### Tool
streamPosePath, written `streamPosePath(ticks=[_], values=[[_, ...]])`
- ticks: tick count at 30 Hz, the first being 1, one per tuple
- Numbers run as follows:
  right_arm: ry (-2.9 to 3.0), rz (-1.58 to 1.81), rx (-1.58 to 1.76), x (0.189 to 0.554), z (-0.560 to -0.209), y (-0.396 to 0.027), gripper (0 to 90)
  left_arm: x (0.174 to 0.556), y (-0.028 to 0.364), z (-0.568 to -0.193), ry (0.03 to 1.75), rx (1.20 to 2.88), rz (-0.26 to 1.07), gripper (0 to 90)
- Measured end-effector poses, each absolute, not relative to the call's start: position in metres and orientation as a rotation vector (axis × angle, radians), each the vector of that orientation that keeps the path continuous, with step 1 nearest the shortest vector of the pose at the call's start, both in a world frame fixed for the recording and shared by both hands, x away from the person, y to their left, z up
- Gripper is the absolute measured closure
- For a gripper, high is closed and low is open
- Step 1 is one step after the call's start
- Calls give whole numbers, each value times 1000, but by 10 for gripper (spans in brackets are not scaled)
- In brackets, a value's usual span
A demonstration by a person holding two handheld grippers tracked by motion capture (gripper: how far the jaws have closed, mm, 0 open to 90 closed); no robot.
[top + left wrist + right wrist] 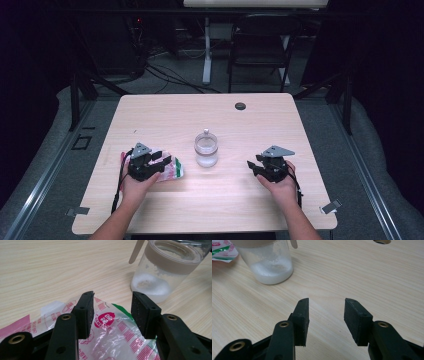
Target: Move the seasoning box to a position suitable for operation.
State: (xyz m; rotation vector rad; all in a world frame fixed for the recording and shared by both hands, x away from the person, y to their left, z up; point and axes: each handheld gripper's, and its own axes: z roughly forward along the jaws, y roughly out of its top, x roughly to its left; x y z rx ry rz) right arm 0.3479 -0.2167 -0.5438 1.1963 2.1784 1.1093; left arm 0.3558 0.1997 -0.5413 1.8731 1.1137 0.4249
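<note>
Jaws of left gripper [112, 312] parted astride packet [110, 340], unclenched: light, crinkly, slippery plastic film; best pinched at edge.

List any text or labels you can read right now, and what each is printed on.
Plastic packet under the left tongs: a red oval logo and red characters, too blurred and crinkled to read.
Same packet, pink edge at its left: small print, too small to read.
Clear jar with white powder: no label visible.
Table: no text.
</note>
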Motion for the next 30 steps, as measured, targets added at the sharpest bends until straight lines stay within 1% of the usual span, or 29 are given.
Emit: streamPosePath(ticks=[5,10,14,17,20,23,24,27,28,29,30], values=[[2186,1120,1203,350,-545,-214,550,354,199,-541,1094,1888,431,536],[2197,1154,1192,352,-544,-208,552,351,195,-542,1055,1928,454,574],[2195,1177,1175,350,-541,-204,553,351,192,-540,1048,1927,479,569],[2176,1192,1202,352,-530,-199,551,358,185,-534,1088,1930,441,552],[2165,1207,1239,359,-521,-192,584,361,177,-525,1077,1927,493,564],[2177,1197,1231,364,-519,-185,596,366,171,-521,1069,1929,486,592],[2184,1198,1229,371,-520,-176,608,373,165,-519,1071,1931,468,594],[2195,1194,1225,378,-523,-166,621,381,158,-519,1077,1919,432,652],[2199,1207,1224,385,-526,-158,664,391,152,-521,1096,1923,370,663],[2199,1207,1224,385,-526,-158,664,391,152,-521,1096,1923,370,695],[2217,1209,1237,392,-529,-150,722,398,147,-524,1111,1924,375,730]])
